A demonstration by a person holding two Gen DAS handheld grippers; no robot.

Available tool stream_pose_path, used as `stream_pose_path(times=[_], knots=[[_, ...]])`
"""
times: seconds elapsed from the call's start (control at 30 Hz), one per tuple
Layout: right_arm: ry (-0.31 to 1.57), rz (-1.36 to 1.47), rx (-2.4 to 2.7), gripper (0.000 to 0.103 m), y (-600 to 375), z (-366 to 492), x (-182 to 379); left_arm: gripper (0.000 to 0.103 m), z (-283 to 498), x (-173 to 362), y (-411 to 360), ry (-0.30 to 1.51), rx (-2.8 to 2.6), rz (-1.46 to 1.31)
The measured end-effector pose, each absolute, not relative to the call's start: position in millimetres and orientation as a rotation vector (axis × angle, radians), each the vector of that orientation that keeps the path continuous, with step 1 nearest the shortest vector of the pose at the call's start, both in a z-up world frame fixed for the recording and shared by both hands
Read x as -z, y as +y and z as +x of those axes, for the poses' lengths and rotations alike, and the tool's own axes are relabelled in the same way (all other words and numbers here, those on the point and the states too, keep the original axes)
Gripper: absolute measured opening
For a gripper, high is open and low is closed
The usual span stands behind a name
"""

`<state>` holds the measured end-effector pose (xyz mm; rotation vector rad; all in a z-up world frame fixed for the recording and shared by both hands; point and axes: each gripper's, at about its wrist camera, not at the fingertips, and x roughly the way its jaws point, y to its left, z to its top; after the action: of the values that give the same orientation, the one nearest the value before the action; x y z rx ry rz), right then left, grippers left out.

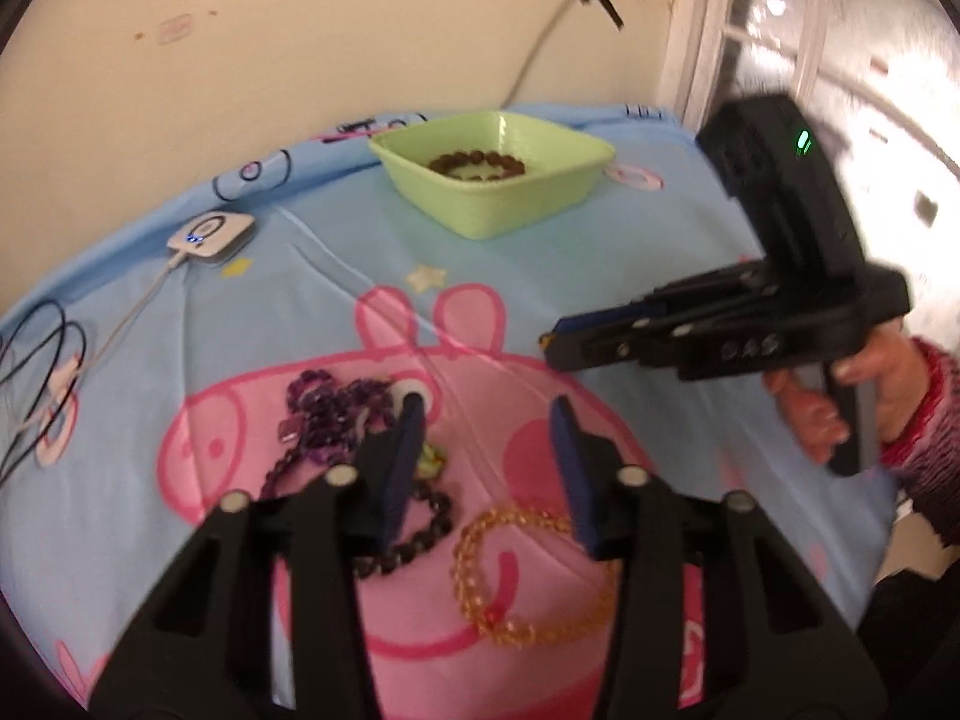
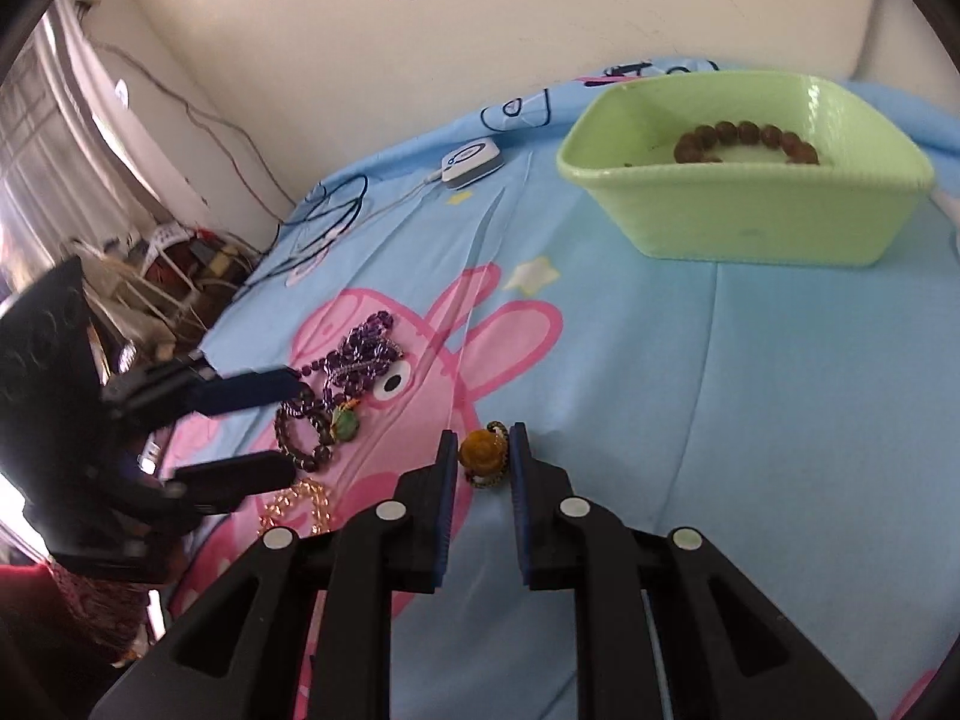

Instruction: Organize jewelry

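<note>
Right gripper [image 2: 485, 461] closed on amber pendant [image 2: 480, 455], carrying stage; next, needs moving to green tray [image 2: 750, 234] near far edge. Left gripper [image 1: 487, 468] open, empty.

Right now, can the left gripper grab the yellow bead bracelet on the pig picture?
Probably yes. The left gripper is open and hangs right above the yellow bead bracelet, which lies flat with nothing on top. The dark bead bracelet sits close beside it, so it needs careful aim.

Blue cartoon-pig sheet [image 1: 600, 276] is covering the surface. Sitting directly on it: green tub [image 1: 498, 204] near the wall, white device [image 1: 211, 234] with cable [image 1: 120, 330], purple bead necklace [image 1: 336, 414], dark bead bracelet [image 1: 414, 534], amber bead bracelet [image 1: 516, 576], green pendant [image 2: 345, 425].
</note>
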<state>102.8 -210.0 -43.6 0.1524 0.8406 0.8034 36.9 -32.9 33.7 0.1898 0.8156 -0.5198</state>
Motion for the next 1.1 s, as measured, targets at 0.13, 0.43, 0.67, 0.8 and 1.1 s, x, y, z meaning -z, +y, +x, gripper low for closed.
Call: stream_pose_path(times=[0.13, 0.43, 0.67, 0.8, 1.1], knots=[[0.838, 0.165, -0.796, 0.0, -212.4, 101.2, 42.1, 0.02, 58.9, -13.6, -25.9, 0.893, 0.482, 0.183], [0.838, 0.18, -0.796, 0.0, -214.5, 102.6, 40.7, 0.02, 58.5, -9.5, -12.5, 0.891, 0.429, 0.195], [0.839, 0.183, -0.795, 0.0, -215.0, 102.3, 39.4, 0.02, 53.8, -17.2, -8.7, 0.875, 0.431, 0.186], [0.839, 0.183, -0.796, 0.0, -215.1, 102.7, 39.1, 0.02, 52.9, -15.6, -6.9, 0.883, 0.429, 0.195], [0.835, 0.181, -0.795, 0.0, -215.8, 102.3, 37.7, 0.013, 44.6, -10.1, -14.8, 0.879, 0.446, 0.203]])
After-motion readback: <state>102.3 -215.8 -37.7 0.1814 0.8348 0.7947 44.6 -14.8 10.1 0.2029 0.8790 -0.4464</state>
